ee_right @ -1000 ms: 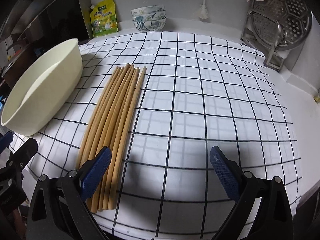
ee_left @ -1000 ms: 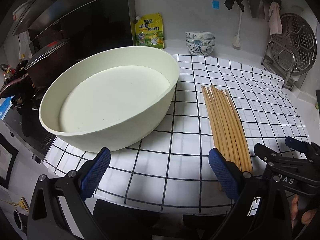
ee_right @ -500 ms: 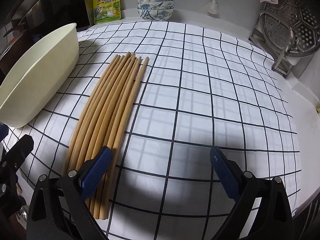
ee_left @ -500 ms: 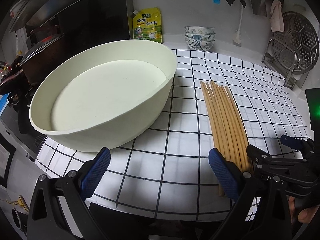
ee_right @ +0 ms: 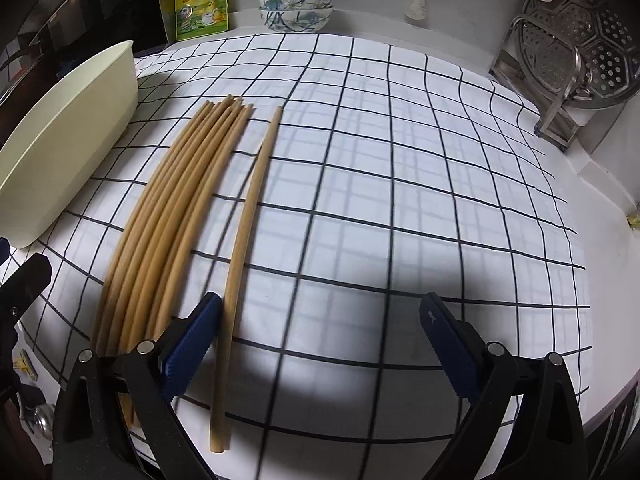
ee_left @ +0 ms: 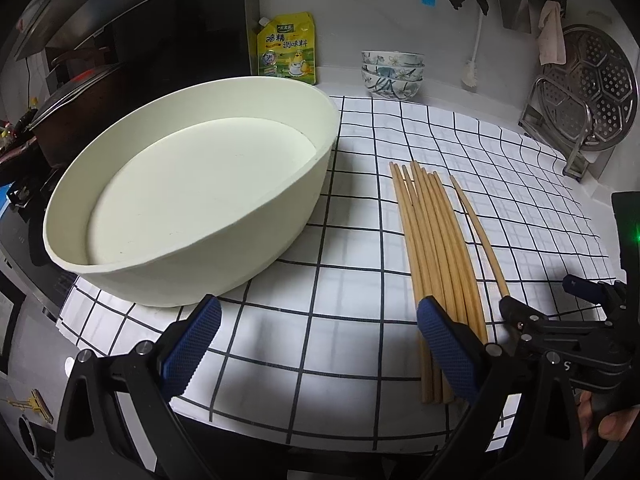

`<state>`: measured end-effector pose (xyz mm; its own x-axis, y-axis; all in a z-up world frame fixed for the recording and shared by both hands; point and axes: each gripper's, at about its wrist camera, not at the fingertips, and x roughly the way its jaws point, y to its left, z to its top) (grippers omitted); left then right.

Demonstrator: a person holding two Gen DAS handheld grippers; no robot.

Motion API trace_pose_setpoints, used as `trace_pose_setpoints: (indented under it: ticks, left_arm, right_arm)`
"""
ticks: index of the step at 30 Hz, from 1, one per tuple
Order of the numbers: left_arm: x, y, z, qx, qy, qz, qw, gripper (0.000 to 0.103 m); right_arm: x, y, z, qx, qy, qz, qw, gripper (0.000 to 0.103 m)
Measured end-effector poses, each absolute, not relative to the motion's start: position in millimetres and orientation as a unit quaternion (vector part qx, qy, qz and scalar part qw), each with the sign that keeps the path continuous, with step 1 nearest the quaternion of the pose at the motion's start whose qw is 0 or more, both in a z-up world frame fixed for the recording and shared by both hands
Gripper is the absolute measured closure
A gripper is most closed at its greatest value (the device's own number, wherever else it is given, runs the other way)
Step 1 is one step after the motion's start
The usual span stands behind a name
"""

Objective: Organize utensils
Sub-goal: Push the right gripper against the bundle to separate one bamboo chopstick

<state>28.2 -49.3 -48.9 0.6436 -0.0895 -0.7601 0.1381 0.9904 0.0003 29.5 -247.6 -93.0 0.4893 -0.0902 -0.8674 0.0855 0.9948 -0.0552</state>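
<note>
While one chopstick lies just apart from the chopstick bundle beside the cream basin, the right hand-held gripper straddles it wide open, gripping nothing; closing comes next. Left hand-held gripper gapes empty.

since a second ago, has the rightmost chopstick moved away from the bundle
Yes. The rightmost chopstick now lies apart from the bundle, shifted right across the checked cloth, beside the open right gripper.
</note>
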Motion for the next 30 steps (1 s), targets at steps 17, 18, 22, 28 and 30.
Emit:
trace_pose_setpoints:
  ticks: [17, 18, 22, 28, 30]
  left_arm:
    - [38.8, -75.3, -75.6, 0.071, 0.456, -0.056, 0.885, 0.006]
    - [38.7, -74.6, -76.2, 0.07, 0.456, -0.056, 0.885, 0.006]
    - [38.8, -75.4, -77.9, 0.079, 0.459, -0.052, 0.884, 0.006]
    - [44.8, -77.0, -80.3, 0.085, 0.466, -0.04, 0.88, 0.006]
    - [50.0, -78.5, -79.0, 0.085, 0.465, -0.035, 0.88, 0.006]
  right_arm:
    - [21.7, -271.6, -95.4, 0.023, 0.488, -0.034, 0.872, 0.009]
    - [21.9, -271.7, -95.3, 0.023, 0.488, -0.034, 0.872, 0.009]
    - [21.5, -272.3, -95.2, 0.024, 0.488, -0.034, 0.872, 0.009]
    - [23.2, -269.7, -95.3, 0.02, 0.488, -0.034, 0.872, 0.009]
    - [25.7, -267.6, -95.9, 0.015, 0.486, -0.037, 0.873, 0.009]
